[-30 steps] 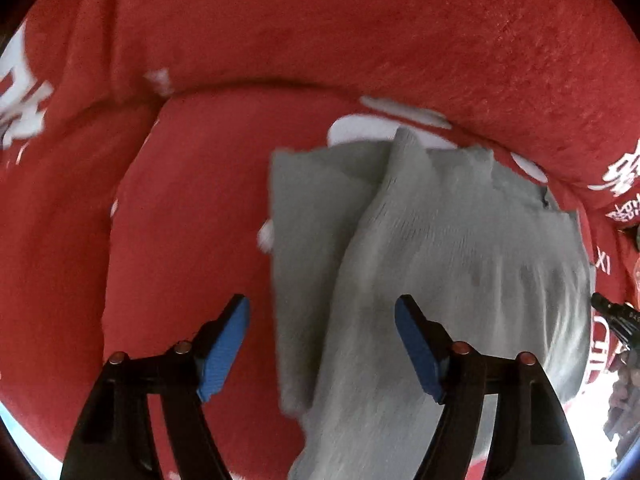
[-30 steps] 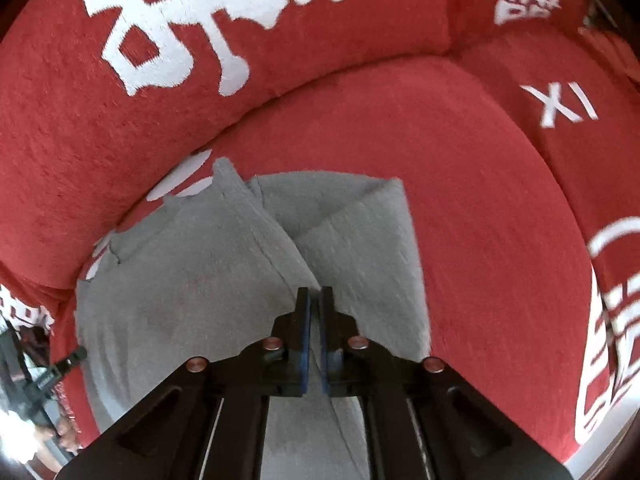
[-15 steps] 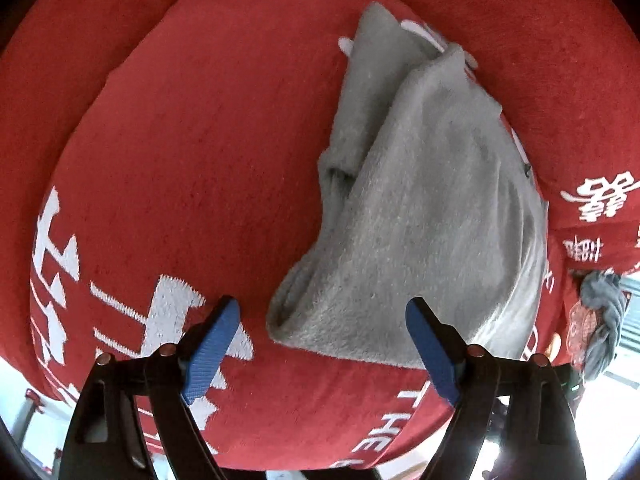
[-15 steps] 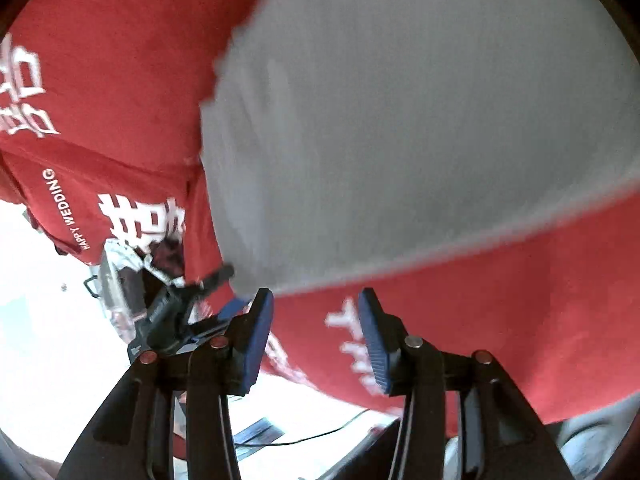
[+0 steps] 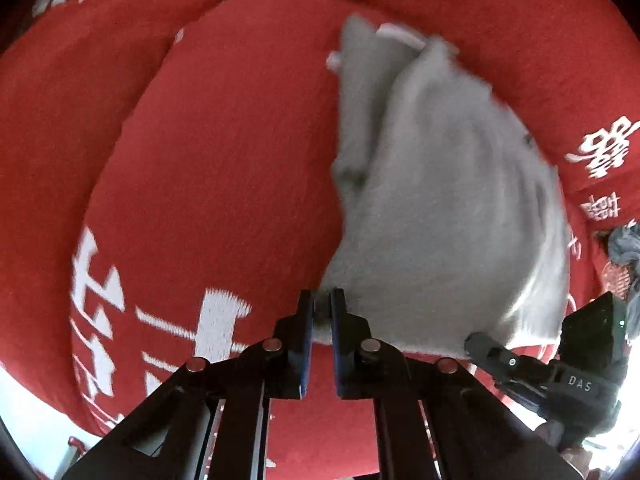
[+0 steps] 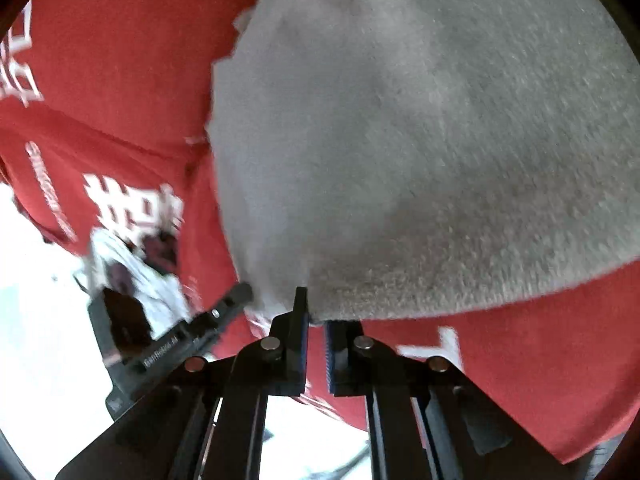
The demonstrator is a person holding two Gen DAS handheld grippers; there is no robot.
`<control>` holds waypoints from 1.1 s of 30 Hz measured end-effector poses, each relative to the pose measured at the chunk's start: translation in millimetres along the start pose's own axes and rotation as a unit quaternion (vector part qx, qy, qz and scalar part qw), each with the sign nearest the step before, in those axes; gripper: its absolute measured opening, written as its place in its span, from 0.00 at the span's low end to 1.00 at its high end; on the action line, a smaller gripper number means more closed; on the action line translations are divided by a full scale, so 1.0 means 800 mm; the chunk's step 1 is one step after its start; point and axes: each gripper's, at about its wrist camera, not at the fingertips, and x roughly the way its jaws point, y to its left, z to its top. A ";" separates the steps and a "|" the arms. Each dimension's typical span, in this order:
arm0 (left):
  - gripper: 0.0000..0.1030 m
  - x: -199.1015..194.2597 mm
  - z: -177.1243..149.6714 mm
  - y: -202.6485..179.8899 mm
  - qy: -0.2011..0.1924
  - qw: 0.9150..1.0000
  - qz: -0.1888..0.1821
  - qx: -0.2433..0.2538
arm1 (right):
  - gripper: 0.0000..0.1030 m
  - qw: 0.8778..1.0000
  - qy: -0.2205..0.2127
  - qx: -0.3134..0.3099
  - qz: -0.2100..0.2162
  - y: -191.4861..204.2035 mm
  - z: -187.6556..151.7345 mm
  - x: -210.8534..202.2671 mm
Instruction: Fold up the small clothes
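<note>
Nearest to me in the left wrist view, my left gripper (image 5: 322,300) has just been closing, and its jaws now pinch the near corner of the grey garment (image 5: 432,200), cloth visibly caught between the blue pads. In the right wrist view my right gripper (image 6: 314,312) has also just been closing, clamped on the near hem of the same grey garment (image 6: 420,140), a little fabric showing between the jaws at their tips. Each gripper appears in the other's view: the right gripper (image 5: 520,360) sits at about 4 o'clock in the left view, and the left gripper (image 6: 200,328) at about 8 o'clock in the right.

I judge the folding to be partway through. The garment lies on the red sofa cushion (image 5: 220,180) with side flaps already turned in along its length, reaching toward 12 o'clock. What seems left is carrying the near hem over to the far end and smoothing it.

Both grippers point steeply down at the near edge, side by side along the hem. Farther off, at 3 o'clock in the left view, another crumpled grey item (image 5: 624,248) waits beyond the cushion.
</note>
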 end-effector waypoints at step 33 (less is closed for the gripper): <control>0.10 0.011 0.012 -0.092 -0.021 0.985 0.106 0.134 | 0.05 0.945 -0.120 -0.065 -0.297 -0.108 0.076 -0.219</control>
